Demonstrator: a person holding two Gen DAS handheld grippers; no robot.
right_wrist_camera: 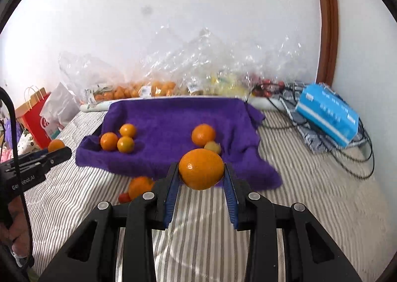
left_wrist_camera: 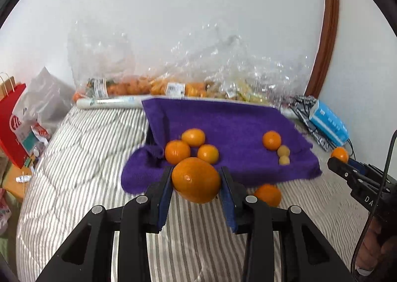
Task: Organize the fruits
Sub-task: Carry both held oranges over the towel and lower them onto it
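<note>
My left gripper (left_wrist_camera: 196, 177) is shut on a large orange (left_wrist_camera: 196, 180), held above the striped bed just in front of a purple towel (left_wrist_camera: 223, 128). My right gripper (right_wrist_camera: 201, 170) is shut on another orange (right_wrist_camera: 201, 169) near the towel's front right. On the towel lie a cluster of three oranges (left_wrist_camera: 192, 146), a single orange (left_wrist_camera: 272, 140) and two small yellow fruits (left_wrist_camera: 283, 155). One more orange (left_wrist_camera: 268, 193) rests on the bed below the towel's front edge, with a small red fruit (right_wrist_camera: 124, 197) beside it. Each gripper shows in the other's view with its orange.
Clear plastic bags of fruit (left_wrist_camera: 153, 86) line the wall behind the towel. A blue tissue pack (right_wrist_camera: 327, 113) and black cables (right_wrist_camera: 357, 158) lie at the right. A red paper bag (left_wrist_camera: 12, 123) and a white bag (left_wrist_camera: 37, 113) stand at the left, off the bed.
</note>
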